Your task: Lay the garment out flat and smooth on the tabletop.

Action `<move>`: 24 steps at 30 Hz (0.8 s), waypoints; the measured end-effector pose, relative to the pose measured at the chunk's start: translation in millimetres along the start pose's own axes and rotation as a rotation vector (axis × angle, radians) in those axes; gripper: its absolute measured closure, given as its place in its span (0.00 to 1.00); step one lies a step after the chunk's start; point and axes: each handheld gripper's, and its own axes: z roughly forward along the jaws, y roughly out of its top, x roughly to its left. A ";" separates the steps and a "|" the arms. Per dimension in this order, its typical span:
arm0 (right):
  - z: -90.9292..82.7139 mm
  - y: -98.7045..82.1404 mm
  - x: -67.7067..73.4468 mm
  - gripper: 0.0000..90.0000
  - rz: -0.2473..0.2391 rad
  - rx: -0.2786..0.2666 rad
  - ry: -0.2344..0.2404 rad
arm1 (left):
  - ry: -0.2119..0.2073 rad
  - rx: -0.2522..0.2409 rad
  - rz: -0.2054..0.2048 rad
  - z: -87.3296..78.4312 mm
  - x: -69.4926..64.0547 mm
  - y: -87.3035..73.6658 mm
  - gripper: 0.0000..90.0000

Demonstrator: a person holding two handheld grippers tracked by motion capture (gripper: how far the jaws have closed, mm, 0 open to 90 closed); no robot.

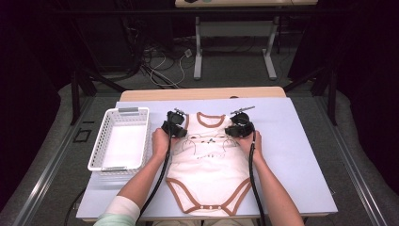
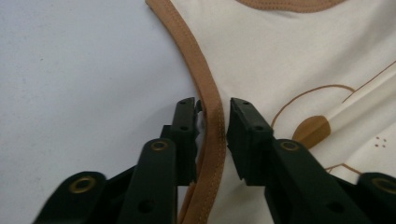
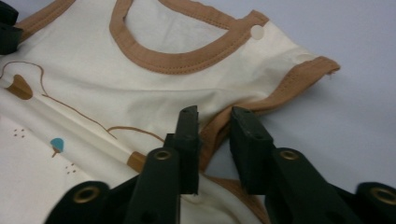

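A cream baby bodysuit with brown trim and a printed animal face lies flat on the pale blue table top, neck away from the person. My left gripper is at its left shoulder. In the left gripper view the jaws stand slightly apart, and the brown armhole trim runs between them without being pinched. My right gripper is at the right shoulder. Its jaws are also a little apart over the right armhole trim, beside the neck opening.
A white plastic basket with nothing in it sits on the table to the left of the bodysuit. Bare table lies to the right. Table legs and cables are on the floor beyond the far edge.
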 end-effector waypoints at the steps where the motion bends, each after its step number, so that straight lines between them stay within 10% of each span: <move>1: 0.7 0.2 0.5 0.90 -0.011 0.004 0.000 | -0.010 -0.003 -0.004 1.3 0.4 -0.4 0.72; 10: 0.1 1.8 -0.4 0.98 -0.041 -0.001 -0.037 | -0.078 -0.019 -0.014 3.0 -0.4 -1.7 0.95; 19: 8.4 10.8 0.5 0.98 -0.129 -0.009 -0.179 | 0.012 -0.053 -0.056 4.6 0.8 -2.1 0.96; 24: 12.1 13.9 4.6 0.98 -0.118 -0.018 -0.135 | 0.062 -0.049 -0.095 1.9 7.2 -5.2 0.97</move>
